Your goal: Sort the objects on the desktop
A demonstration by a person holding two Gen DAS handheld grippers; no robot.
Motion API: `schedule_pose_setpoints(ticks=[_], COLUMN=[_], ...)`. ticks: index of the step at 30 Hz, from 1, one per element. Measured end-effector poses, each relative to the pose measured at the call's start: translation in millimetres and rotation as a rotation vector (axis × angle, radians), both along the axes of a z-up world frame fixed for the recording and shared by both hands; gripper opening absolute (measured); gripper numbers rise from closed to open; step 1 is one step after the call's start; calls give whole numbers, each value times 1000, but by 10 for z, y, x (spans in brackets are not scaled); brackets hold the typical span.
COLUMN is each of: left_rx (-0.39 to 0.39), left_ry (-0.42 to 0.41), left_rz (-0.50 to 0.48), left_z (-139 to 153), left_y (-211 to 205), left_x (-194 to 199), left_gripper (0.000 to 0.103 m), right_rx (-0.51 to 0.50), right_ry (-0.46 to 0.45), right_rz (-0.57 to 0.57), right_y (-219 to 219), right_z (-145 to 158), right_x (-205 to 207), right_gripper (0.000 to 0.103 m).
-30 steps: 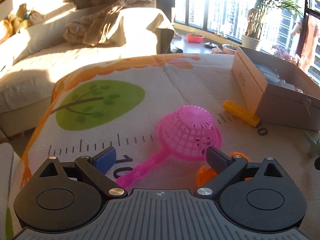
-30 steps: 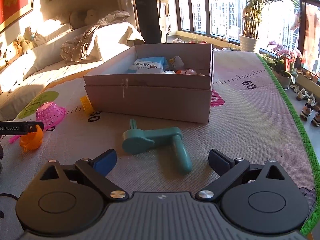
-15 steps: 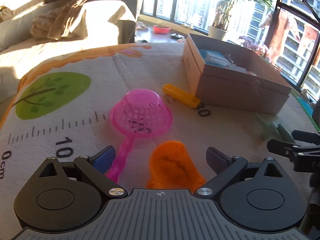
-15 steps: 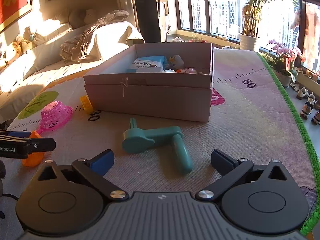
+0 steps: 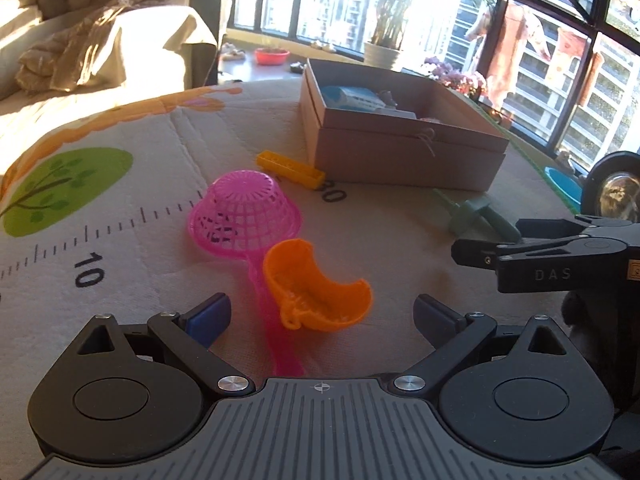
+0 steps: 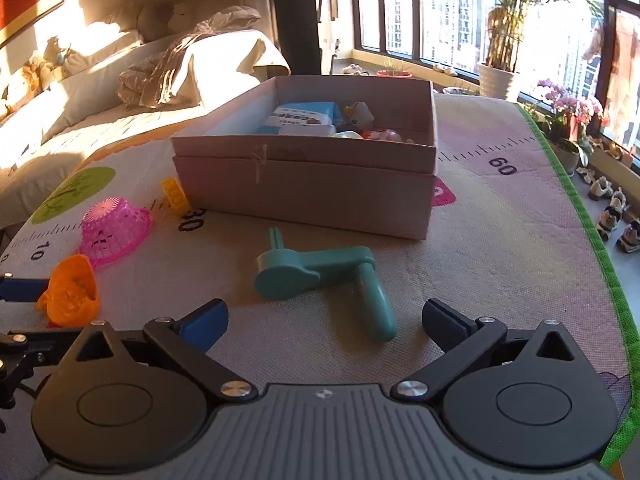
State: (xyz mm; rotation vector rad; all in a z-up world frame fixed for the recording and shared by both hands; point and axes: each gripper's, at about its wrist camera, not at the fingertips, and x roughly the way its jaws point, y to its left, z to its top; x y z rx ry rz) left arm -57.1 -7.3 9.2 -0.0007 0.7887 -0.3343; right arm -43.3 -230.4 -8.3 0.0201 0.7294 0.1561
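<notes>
My left gripper (image 5: 322, 316) is open and empty, just short of an orange scoop (image 5: 316, 286) that lies on the mat. A pink sieve (image 5: 244, 212) lies upside down behind the scoop, its handle running toward me. A yellow brick (image 5: 290, 168) lies beside the open cardboard box (image 5: 404, 156). My right gripper (image 6: 324, 316) is open and empty, just short of a teal crank handle (image 6: 320, 276). The scoop (image 6: 72, 294), sieve (image 6: 114, 230), brick (image 6: 175, 196) and box (image 6: 308, 188) also show in the right wrist view.
The box holds a blue-and-white pack (image 6: 300, 118) and small toys. The right gripper's fingers (image 5: 540, 254) reach in at the right of the left wrist view. The mat's green edge (image 6: 592, 240) runs along the right. A sofa (image 6: 120, 92) stands behind on the left.
My left gripper has swung right and pulled back: the sieve and scoop moved left and further ahead, and the box came into view. The right gripper has crept slightly forward.
</notes>
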Motion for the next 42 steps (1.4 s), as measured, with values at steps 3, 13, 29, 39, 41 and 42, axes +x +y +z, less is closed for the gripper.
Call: schedule_pose_setpoints(ticks=[3, 13, 29, 39, 41, 42], left_rx=[16, 68, 54, 55, 57, 58], left_ry=[-4, -28, -5, 0, 0, 0], left_rz=[35, 126, 122, 125, 121, 118], left_z=[11, 45, -4, -19, -20, -20], left_y=[91, 276, 343, 356, 348, 344], left_x=[-19, -7, 8, -13, -16, -18], left_gripper=[101, 101, 102, 103, 103, 103], right_rx=[-1, -46, -221, -145, -126, -109], right_ry=[-22, 19, -13, 81, 93, 108], right_rz=[66, 356, 306, 350, 352, 344], right_y=[124, 1092, 1663, 1563, 1451, 1370], right_z=[94, 532, 193, 206, 205, 206], right_x=[-28, 567, 1180, 910, 782, 732], right_gripper=[99, 20, 13, 4, 4, 4])
